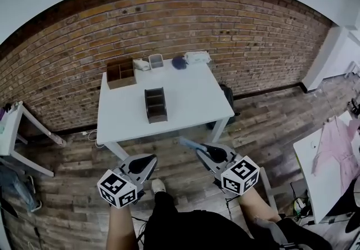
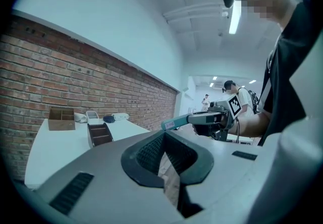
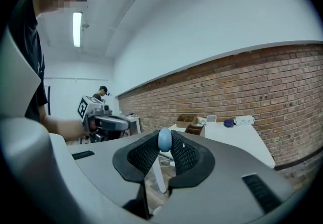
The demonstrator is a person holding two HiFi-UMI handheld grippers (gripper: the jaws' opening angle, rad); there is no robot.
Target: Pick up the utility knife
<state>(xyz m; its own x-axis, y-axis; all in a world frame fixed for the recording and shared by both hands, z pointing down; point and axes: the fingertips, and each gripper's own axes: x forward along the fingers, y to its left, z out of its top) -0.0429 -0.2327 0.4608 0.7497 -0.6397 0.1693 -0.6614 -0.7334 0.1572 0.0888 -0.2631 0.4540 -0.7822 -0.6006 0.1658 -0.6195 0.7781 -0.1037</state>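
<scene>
The utility knife (image 1: 188, 143) is a slim blue handle sticking out forward from my right gripper (image 1: 200, 151), which is shut on it. In the right gripper view its rounded blue end (image 3: 164, 138) sits pinched between the black pads. The left gripper view shows the same knife (image 2: 175, 123) from the side, held level ahead of the right gripper (image 2: 194, 118). My left gripper (image 1: 151, 160) hangs beside it at the same height over the wooden floor, its jaws together with nothing between them (image 2: 162, 136). Both grippers are short of the white table (image 1: 194, 109).
On the table stand a dark wooden organizer (image 1: 156, 105), a brown wooden box (image 1: 121, 72), small white containers (image 1: 156, 61) and a blue object (image 1: 179, 62) by the brick wall. A small side table (image 1: 12, 130) is left; another table with pink cloth (image 1: 333, 147) is right.
</scene>
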